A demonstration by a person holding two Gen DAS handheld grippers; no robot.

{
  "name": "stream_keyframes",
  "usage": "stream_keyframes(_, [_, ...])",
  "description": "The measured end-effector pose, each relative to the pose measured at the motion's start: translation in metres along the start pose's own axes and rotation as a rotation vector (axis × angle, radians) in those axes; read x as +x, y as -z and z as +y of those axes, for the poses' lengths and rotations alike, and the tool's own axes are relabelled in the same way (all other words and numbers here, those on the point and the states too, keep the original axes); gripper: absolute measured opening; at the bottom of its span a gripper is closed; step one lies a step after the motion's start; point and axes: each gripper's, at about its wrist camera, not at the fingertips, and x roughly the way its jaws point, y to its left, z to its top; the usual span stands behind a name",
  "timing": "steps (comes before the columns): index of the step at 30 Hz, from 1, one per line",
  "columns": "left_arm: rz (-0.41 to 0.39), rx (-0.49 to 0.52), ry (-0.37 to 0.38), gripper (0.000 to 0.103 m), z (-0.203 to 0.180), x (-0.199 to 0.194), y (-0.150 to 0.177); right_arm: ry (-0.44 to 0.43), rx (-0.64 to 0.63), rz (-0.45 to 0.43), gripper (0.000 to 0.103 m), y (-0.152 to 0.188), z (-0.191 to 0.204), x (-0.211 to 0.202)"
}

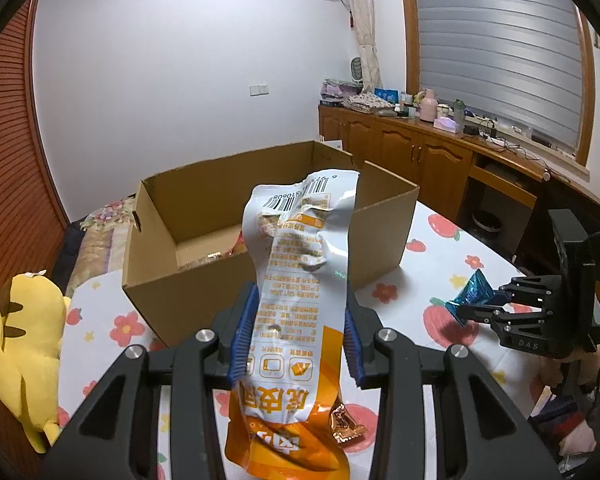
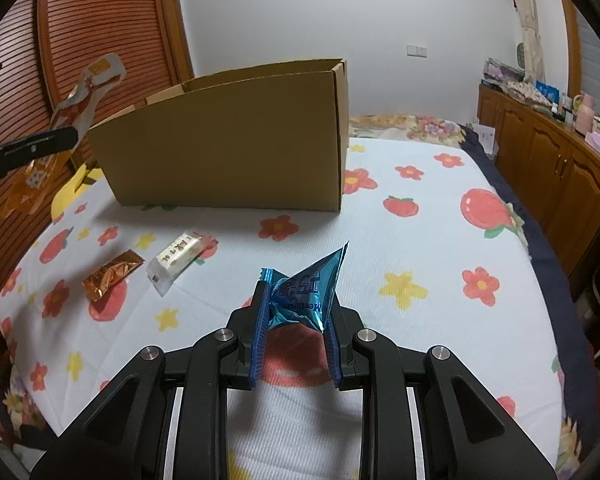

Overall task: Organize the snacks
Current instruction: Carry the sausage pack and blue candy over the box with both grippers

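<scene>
- Cardboard box (image 1: pixel 260 240), top open, stands straight ahead of the left gripper (image 1: pixel 298 344) and a little below its fingertips; it is the nearer of the two claws to that opening
- Orange-and-white snack pouch (image 1: pixel 296 280) runs lengthwise along the left gripper's pointing line, barcode end leaning toward the box, orange end hanging back under the claw
- Left gripper's blue pads (image 1: pixel 244 336) are clamped on the pouch's two long edges, jaws part-way closed
- Right gripper (image 2: pixel 296 320) is pinched on a crumpled blue foil packet (image 2: pixel 304 292), held off the flowered sheet (image 2: pixel 420 240); the box lies ahead and to its left, well apart
- Copper foil sachet (image 2: pixel 112 274) and white wrapped bar (image 2: pixel 178 258) lie loose on the sheet, forward-left of the right gripper
</scene>
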Motion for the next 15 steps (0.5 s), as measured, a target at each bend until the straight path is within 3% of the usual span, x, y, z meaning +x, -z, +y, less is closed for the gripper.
stream_keyframes(7, [-0.044,-0.023,-0.014,0.037,0.011,-0.005,-0.015,-0.020,-0.017,-0.048,0.023,-0.019,0.008,-0.020])
stream_keyframes(15, [-0.084,-0.034,-0.039,0.038,0.025,-0.006,-0.045,-0.032,-0.092,-0.156,0.023,-0.072,0.028,-0.050])
